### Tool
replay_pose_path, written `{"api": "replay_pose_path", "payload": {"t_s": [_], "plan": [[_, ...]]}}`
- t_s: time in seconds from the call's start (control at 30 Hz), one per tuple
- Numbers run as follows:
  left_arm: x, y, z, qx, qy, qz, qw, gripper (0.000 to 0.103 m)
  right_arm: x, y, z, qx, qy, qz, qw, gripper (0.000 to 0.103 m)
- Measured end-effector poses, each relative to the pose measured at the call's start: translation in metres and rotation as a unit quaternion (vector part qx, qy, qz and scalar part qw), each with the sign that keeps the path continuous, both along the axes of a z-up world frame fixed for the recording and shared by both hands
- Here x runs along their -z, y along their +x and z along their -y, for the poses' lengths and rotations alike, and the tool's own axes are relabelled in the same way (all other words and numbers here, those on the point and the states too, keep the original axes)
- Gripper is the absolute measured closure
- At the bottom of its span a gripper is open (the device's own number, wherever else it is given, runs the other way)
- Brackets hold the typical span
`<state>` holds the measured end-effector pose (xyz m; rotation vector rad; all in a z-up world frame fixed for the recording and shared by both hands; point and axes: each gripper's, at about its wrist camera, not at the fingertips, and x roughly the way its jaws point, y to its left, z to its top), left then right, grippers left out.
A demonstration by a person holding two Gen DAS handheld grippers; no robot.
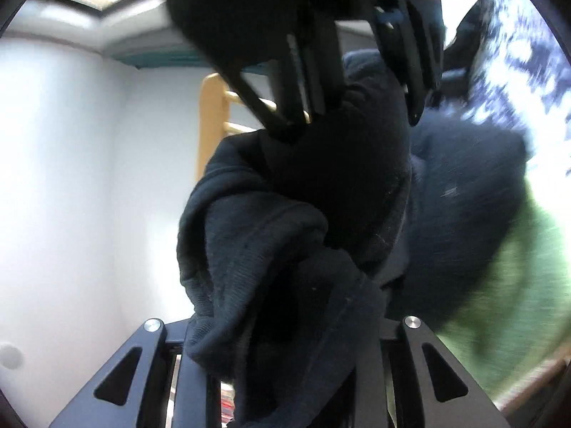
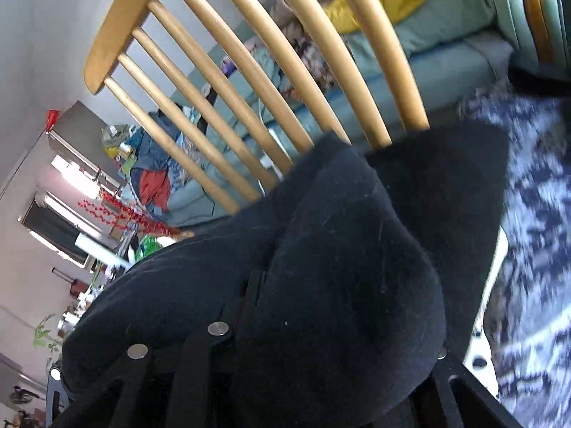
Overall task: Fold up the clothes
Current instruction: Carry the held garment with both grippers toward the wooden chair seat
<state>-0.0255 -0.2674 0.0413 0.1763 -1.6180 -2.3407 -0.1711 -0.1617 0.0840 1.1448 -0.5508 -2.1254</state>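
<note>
Left gripper (image 1: 285, 356), bottom middle: jaws narrow, pinching dark cloth (image 1: 271, 249). Right gripper (image 1: 357, 107), up top: jaws nearly shut on the same cloth, w/ wooden chair (image 2: 249, 71) behind.

Both rigs are matte black: the left gripper (image 1: 282, 363) shows angled arms with triangular cut-outs and silver round screws, likewise the right gripper (image 2: 249, 356).

I see the wooden chair (image 2: 249, 82) carrying the load: the black garment (image 2: 339, 267) drapes over its seat, against the base of the spindled back. Beneath the chair lies a blue-and-white patterned rug (image 2: 535, 232), blurred.
</note>
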Motion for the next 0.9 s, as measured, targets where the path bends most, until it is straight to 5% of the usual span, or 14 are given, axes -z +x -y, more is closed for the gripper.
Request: {"api": "replay_pose_path", "payload": {"t_s": [0.17,0.33,0.47,0.63,0.8,0.9], "plan": [[-0.003,0.031,-0.001,0.015,0.084,0.092,0.9921,0.075,0.009,0.008,-0.005,-0.012,0.035,0.013,0.999,0.085],[0.018,0.047,-0.01,0.019,0.102,0.151,0.983,0.075,0.02,-0.004,-0.015,-0.011,0.046,0.05,0.998,0.084],[0.024,0.053,-0.014,0.019,0.108,0.151,0.9825,0.075,0.013,-0.007,-0.02,-0.012,0.06,0.063,0.996,0.08],[0.013,0.068,-0.01,0.015,0.145,0.174,0.9739,0.061,0.002,-0.003,-0.028,0.004,0.097,0.051,0.994,0.055],[0.004,0.059,0.006,0.039,0.132,0.189,0.9722,0.041,-0.01,0.003,-0.048,0.013,0.113,0.037,0.993,0.051],[0.007,0.064,-0.001,0.065,0.12,0.195,0.9712,0.04,-0.016,0.009,-0.053,0.013,0.125,0.029,0.992,0.051]]}}
